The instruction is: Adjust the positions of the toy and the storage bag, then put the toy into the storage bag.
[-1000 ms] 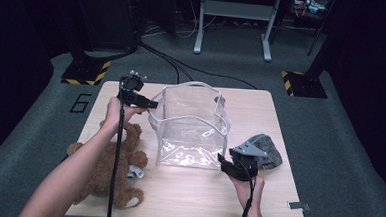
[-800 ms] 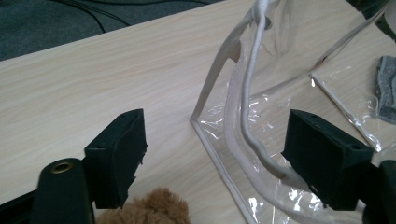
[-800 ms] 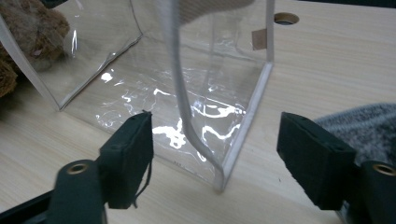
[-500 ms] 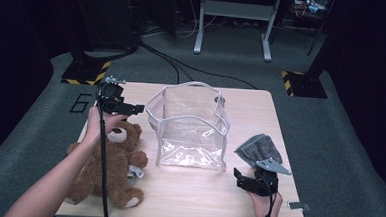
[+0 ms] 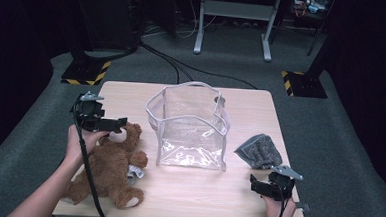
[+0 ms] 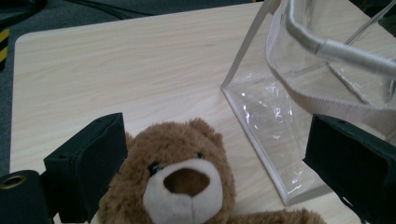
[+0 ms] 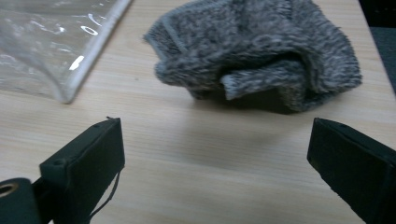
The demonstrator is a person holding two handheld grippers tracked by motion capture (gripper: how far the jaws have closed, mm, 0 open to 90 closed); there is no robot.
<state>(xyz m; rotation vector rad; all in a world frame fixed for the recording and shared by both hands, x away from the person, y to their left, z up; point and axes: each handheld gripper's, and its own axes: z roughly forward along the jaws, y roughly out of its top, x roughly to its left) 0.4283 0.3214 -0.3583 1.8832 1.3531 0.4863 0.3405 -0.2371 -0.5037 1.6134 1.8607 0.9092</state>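
On the desk (image 5: 236,191) stands a clear plastic bag (image 5: 190,126), upright and open at the top, with a pale strap along its rim; a brown teddy bear (image 5: 110,169) lies on its back just left of the bag, and a crumpled grey cloth (image 5: 259,151) lies just right of it, apart from the bag's wall.

The left gripper (image 5: 114,125) hangs over the bear's head, held in the person's left hand (image 5: 81,140); its 2 jaws have just been opening and stand wide apart; in the left gripper view the bear's face (image 6: 180,179) sits between them, with the left one close beside the fur, though whether it touches I cannot tell; the bag's near corner lies close to the right one.

The right gripper (image 5: 261,186) is near the desk's front right edge, just in front of the cloth; its 2 jaws have just been opening too and stand wide apart over bare wood; the cloth (image 7: 261,51) lies beyond them, untouched.
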